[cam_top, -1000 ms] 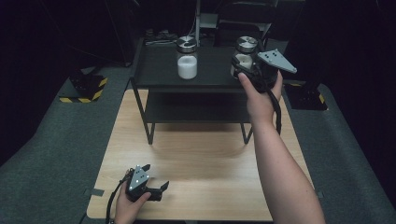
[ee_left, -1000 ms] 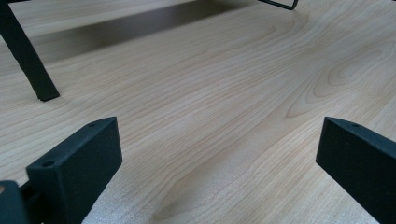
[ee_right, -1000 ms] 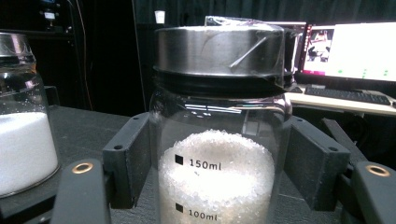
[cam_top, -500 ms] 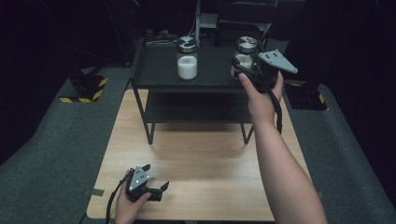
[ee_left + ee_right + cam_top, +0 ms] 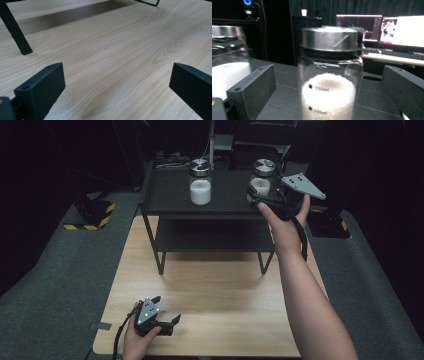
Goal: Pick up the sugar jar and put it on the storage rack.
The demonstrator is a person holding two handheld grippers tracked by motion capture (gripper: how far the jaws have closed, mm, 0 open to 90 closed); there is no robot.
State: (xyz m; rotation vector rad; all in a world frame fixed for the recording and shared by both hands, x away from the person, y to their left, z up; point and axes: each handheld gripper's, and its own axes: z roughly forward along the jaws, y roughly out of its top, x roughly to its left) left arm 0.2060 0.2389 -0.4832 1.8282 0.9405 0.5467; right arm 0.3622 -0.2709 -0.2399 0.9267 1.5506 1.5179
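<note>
Glass jar with steel lid and white grains [image 5: 329, 82] stands at 1 o'clock on the black shelf table [image 5: 165, 205], between your right gripper's [image 5: 261, 195] just-released jaws. Rigid, smooth, breakable; grasp mid-body. Left gripper [image 5: 165, 322] rests spread, empty.

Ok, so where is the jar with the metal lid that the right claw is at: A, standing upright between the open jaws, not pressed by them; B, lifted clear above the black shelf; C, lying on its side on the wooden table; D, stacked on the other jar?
A: in the right gripper view the jar stands upright on the black shelf, with a gap at each side to the right claw.
</note>
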